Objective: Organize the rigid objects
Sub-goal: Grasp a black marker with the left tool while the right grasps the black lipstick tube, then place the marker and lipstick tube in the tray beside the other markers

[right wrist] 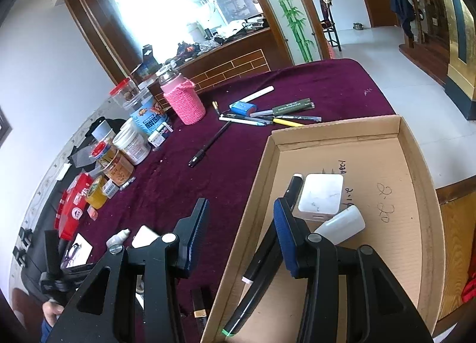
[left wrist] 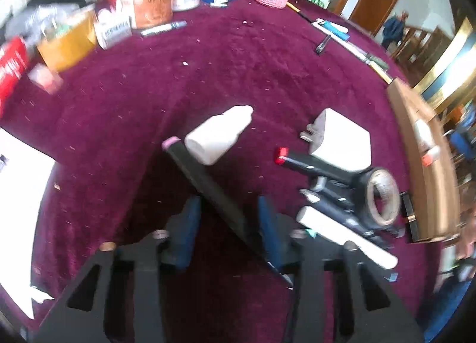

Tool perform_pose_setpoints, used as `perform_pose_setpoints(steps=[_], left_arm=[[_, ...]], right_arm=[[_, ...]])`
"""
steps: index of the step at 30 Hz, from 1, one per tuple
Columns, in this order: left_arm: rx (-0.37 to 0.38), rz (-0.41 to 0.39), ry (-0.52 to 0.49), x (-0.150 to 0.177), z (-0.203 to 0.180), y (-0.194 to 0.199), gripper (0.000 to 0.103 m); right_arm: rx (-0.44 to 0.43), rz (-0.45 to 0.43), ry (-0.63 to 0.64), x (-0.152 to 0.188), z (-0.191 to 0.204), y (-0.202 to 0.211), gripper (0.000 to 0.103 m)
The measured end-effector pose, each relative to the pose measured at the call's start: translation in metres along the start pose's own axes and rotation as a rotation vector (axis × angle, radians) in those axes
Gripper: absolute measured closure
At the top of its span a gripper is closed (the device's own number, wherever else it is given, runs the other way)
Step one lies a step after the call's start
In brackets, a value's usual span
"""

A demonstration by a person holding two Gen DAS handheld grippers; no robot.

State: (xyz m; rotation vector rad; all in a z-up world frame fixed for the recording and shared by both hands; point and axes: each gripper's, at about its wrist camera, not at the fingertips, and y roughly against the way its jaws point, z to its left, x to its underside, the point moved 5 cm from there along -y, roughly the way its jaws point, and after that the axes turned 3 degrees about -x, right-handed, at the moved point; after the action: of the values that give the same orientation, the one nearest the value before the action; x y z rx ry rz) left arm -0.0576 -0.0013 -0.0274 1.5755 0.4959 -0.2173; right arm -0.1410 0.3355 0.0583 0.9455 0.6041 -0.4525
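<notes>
In the left wrist view my left gripper [left wrist: 229, 209] is shut on a black marker with a pink end [left wrist: 208, 185], held slanted above the maroon cloth. A white dropper bottle [left wrist: 220, 134] and a white plug adapter [left wrist: 342, 140] lie just ahead. A red-tipped marker [left wrist: 300, 161], a tape ring [left wrist: 382, 197] and other pens lie to the right. In the right wrist view my right gripper [right wrist: 241, 218] is open and empty over the left wall of a cardboard tray [right wrist: 398, 194]. The tray holds a white square box [right wrist: 321, 197], a white bottle [right wrist: 342, 227] and black markers [right wrist: 261, 259].
Jars, tubs and a pink knitted holder [right wrist: 186, 98] stand along the far edge of the table. Loose pens and a blue box [right wrist: 242, 109] lie behind the tray. A red packet [right wrist: 74, 206] and yellow tape roll [right wrist: 96, 192] sit at the left.
</notes>
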Motion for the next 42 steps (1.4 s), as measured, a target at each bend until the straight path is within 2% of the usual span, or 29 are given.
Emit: perform_pose_setpoints(steps=[4,7,11,13,16,17,20,24,32,37,41,42], left_arm=[[-0.005,-0.015,-0.037,0.004,0.011,0.004,0.087],[0.011,-0.033,-0.062,0.009,0.021,0.005,0.090],[0.059,-0.044,-0.064,0.008,0.026,0.005,0.090],[0.062,-0.050,-0.085,0.008,0.023,0.004,0.090],[0.061,-0.064,-0.111,0.008,0.021,0.004,0.090],[0.064,-0.069,-0.113,0.008,0.021,0.004,0.090],[0.076,-0.092,-0.112,0.008,0.022,0.004,0.090],[0.091,-0.109,-0.107,0.008,0.024,0.004,0.090],[0.081,-0.124,-0.123,0.010,0.021,0.005,0.090],[0.078,-0.125,-0.128,0.010,0.021,0.005,0.090],[0.078,-0.127,-0.129,0.011,0.020,0.005,0.090],[0.075,-0.128,-0.132,0.011,0.019,0.005,0.090]], right_arm=[[-0.030,0.009,0.033,0.004,0.012,0.000,0.063],[-0.064,0.049,0.110,0.012,0.032,-0.008,0.063],[-0.165,0.138,0.084,0.033,0.058,-0.020,0.065],[-0.163,0.179,0.118,0.045,0.074,-0.021,0.068],[-0.095,0.263,0.179,0.060,0.088,-0.021,0.068],[-0.045,0.301,0.214,0.065,0.090,-0.022,0.068],[0.060,0.398,0.275,0.076,0.089,-0.033,0.068],[0.155,0.505,0.354,0.090,0.083,-0.044,0.068],[0.219,0.669,0.425,0.103,0.077,-0.065,0.069],[0.294,0.709,0.483,0.103,0.078,-0.076,0.069],[0.331,0.765,0.506,0.112,0.073,-0.086,0.076],[0.328,0.754,0.501,0.112,0.072,-0.087,0.076]])
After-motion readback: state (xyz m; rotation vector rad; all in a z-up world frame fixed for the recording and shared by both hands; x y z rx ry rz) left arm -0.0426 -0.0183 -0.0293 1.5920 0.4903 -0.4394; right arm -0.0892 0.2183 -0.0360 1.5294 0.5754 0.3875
